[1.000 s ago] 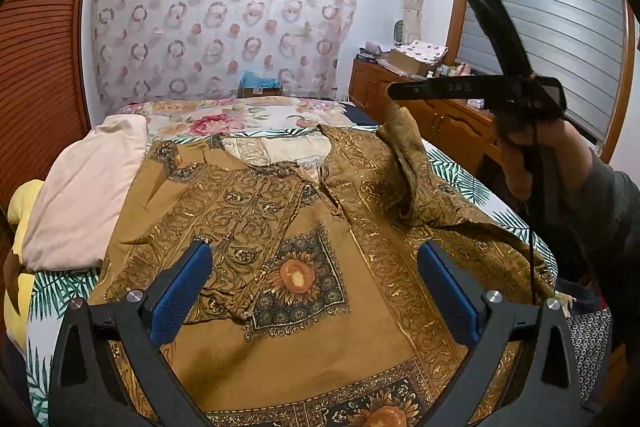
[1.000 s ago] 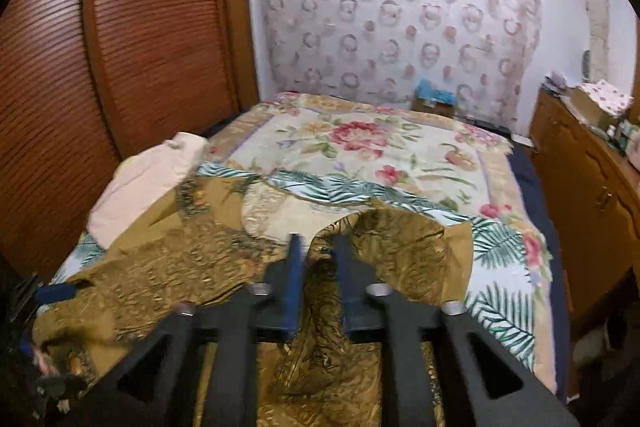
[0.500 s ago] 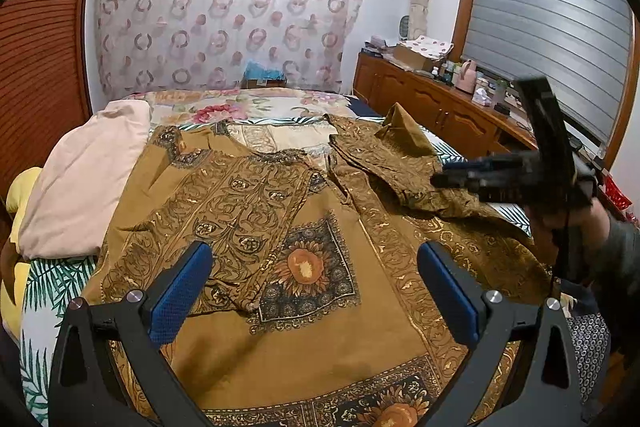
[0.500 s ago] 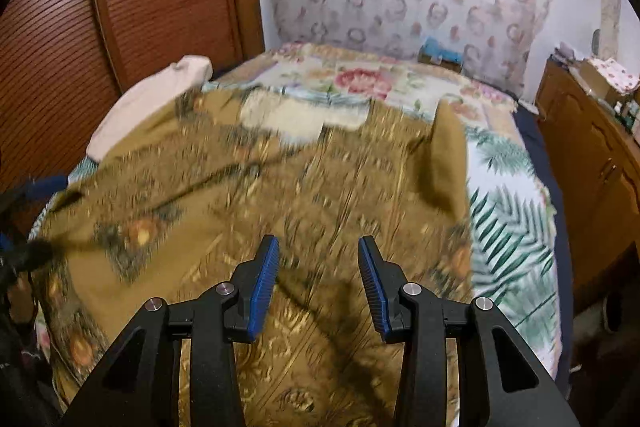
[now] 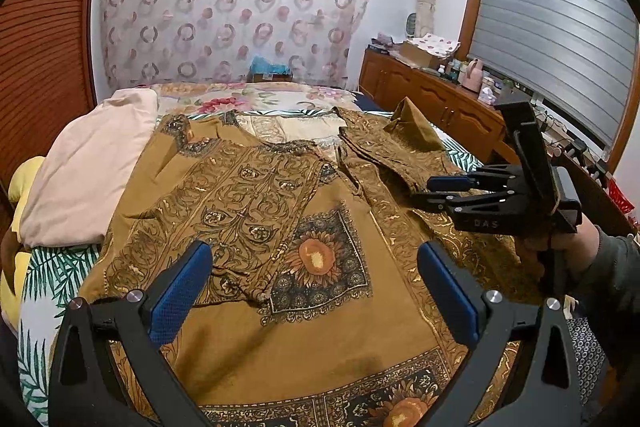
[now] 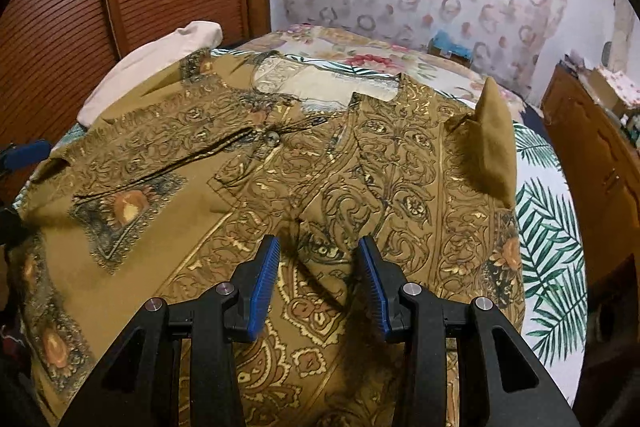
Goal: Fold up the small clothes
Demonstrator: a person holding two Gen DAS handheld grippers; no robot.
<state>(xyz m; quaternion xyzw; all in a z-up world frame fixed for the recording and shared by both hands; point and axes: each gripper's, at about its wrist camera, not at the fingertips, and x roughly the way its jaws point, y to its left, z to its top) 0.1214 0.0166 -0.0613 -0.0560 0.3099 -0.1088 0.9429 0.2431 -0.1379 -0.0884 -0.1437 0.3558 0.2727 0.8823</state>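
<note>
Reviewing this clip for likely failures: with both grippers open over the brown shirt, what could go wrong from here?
The folded-in sleeve's plain brown tip stands up on the brown patterned shirt, so it may flop back out. The open right gripper may pinch several layers at the sleeve fold beneath it. The open left gripper holds nothing, so the shirt could slide when pulled.

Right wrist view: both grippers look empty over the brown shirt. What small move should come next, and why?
Probably lower the right gripper onto the folded-in sleeve edge just ahead of it and close. Its jaws stand open with nothing between them, hovering above the brown patterned shirt. One sleeve tip sticks up unflattened on the right side. The left gripper is also open and empty.
</note>
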